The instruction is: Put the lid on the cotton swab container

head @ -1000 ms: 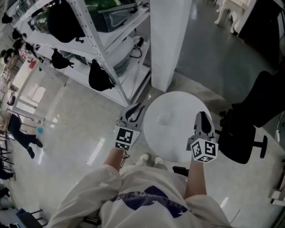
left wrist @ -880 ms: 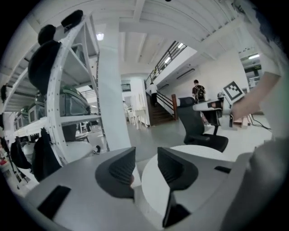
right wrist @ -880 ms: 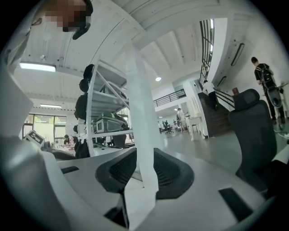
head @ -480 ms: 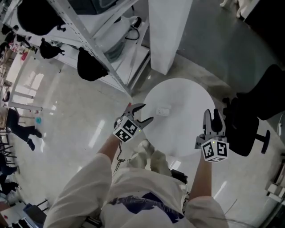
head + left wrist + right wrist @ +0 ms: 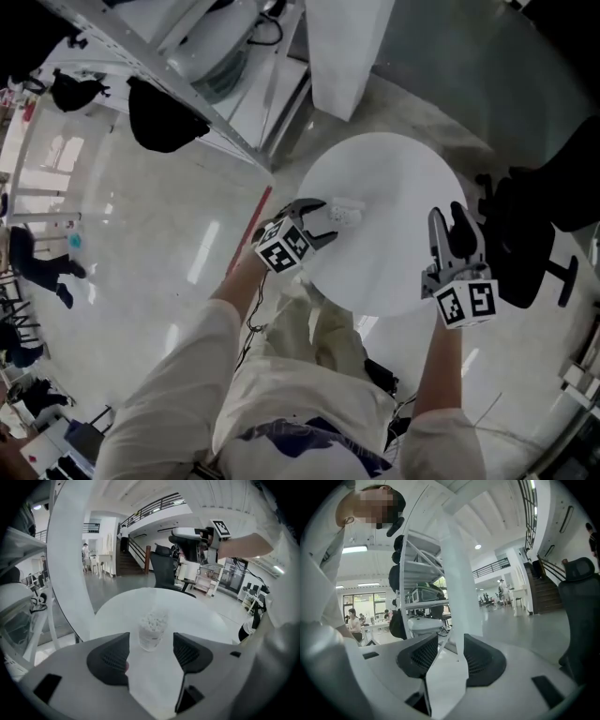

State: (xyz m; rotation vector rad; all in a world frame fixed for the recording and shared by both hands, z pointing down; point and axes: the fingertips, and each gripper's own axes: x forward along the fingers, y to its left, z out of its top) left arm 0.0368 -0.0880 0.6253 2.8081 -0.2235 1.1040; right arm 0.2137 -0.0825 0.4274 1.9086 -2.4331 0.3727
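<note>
A clear cotton swab container (image 5: 346, 212) stands on the round white table (image 5: 403, 169) near its left edge. In the left gripper view the container (image 5: 153, 630) shows white swab tips at its top and no lid on it. I cannot make out the lid in any view. My left gripper (image 5: 325, 221) is open, its jaws just short of the container (image 5: 151, 651). My right gripper (image 5: 452, 225) hovers over the table's right edge, its jaws opening with nothing between them (image 5: 450, 660).
A black office chair (image 5: 536, 225) stands right of the table. A white pillar (image 5: 349, 47) and a white shelf rack (image 5: 178, 66) with black bags rise behind it. Glossy floor lies to the left, with a person (image 5: 37, 267) far off.
My left gripper has moved from beside the table's left edge onto it, up to the container, and its jaws have spread. The right gripper's jaws have spread too.
</note>
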